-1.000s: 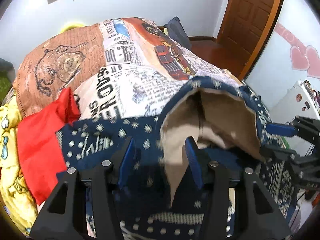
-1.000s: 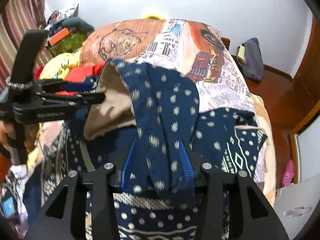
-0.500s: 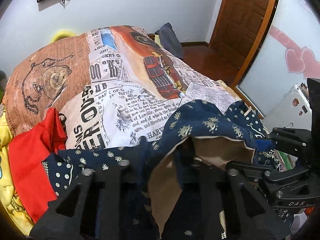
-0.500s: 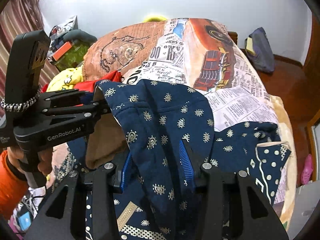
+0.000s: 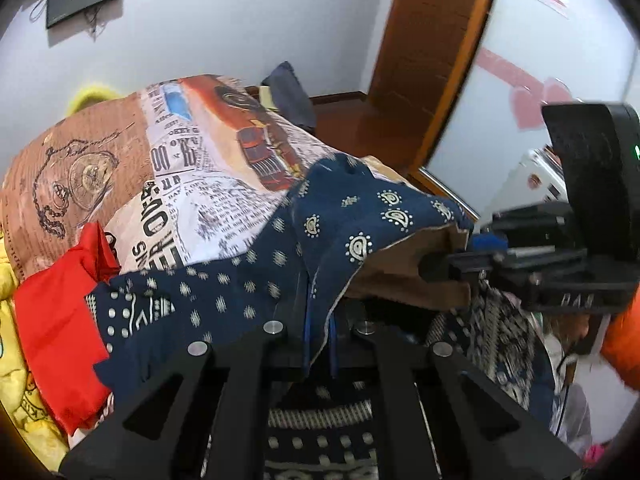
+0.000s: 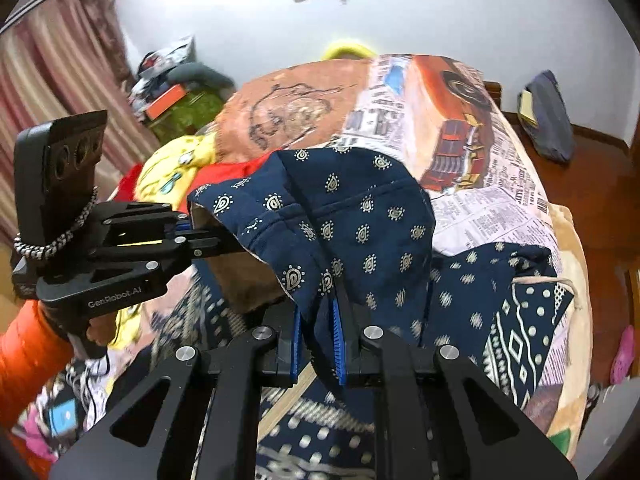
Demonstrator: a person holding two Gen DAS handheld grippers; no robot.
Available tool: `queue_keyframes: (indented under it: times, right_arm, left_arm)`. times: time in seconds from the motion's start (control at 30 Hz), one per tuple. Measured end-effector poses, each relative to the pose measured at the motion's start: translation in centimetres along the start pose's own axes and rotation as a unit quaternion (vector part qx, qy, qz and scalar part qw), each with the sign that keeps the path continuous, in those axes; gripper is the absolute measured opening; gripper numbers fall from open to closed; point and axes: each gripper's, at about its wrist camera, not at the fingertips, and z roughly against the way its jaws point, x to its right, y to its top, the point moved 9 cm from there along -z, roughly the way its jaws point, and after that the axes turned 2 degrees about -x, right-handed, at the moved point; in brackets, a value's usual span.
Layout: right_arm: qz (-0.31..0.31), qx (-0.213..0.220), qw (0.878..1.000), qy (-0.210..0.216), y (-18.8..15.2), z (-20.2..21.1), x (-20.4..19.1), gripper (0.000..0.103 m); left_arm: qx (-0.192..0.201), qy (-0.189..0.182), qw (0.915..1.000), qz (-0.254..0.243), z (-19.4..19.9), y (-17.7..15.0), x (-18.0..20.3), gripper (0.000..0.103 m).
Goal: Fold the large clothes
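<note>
Now you are holding the navy garment (image 5: pixel 372 232) up over the bed (image 5: pixel 188 184) with both tools. Your left gripper (image 5: pixel 318 336) is pressed together on a fold of the patterned cloth, and the blue pads (image 5: pixel 306 332) are pinching it so that almost no gap is showing between them. Your right gripper (image 6: pixel 316 344) is also pinching the same garment; a hanging fold of it is passing down between the two blue pads (image 6: pixel 337 336), which are gripping it from both sides.

The raised part of the garment is arching between the two tools like a small tent, with its tan lining (image 5: pixel 404 276) showing underneath. The rest of the garment is lying on the bed below, and one end with white dots and diamond shapes (image 6: pixel 520 336) is spreading toward the right edge of the bed in the right wrist view.

In the right wrist view the left tool is coming in from the left side, and an orange sleeve (image 6: pixel 28 356) is showing behind it. A red cloth (image 5: pixel 60 320) is lying just beside the navy garment, next to a yellow cloth (image 5: pixel 16 384). The bed cover is carrying a newspaper print and a red truck picture (image 6: pixel 452 148). A wooden door (image 5: pixel 432 56) is standing behind the bed.
</note>
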Motion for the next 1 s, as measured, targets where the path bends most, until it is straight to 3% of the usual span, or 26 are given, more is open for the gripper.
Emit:
queue_keyframes:
  times: [0.33,0.67,0.87,0.93,1.0]
  right_arm:
    - [0.001,-0.066,0.997,0.025,-5.6,-1.1,-1.6,0.012]
    - [-0.004,-0.117,0.993,0.029,-9.9,-2.9,-2.6,0.015]
    - [0.003,-0.141,0.99,0.016,-11.4,-2.9,-2.6,0.018]
    - [0.003,-0.135,0.991,0.016,-11.2,-2.1,-2.6,0.021]
    - [0.002,-0.128,0.992,0.017,-11.1,-1.5,-2.7,0.025]
  left_arm:
    - [-0.045,-0.031,0.9985,-0.006,0.4,-7.7,2.6,0.006]
    - [-0.095,0.002,0.9954,0.016,-1.4,-14.9,1.8,0.006]
    - [-0.086,0.004,0.9957,0.036,0.6,-16.0,1.7,0.022]
    - [-0.086,0.018,0.9956,0.033,1.5,-16.3,1.7,0.045]
    - [-0.082,0.042,0.9954,0.023,2.2,-16.5,1.1,0.05]
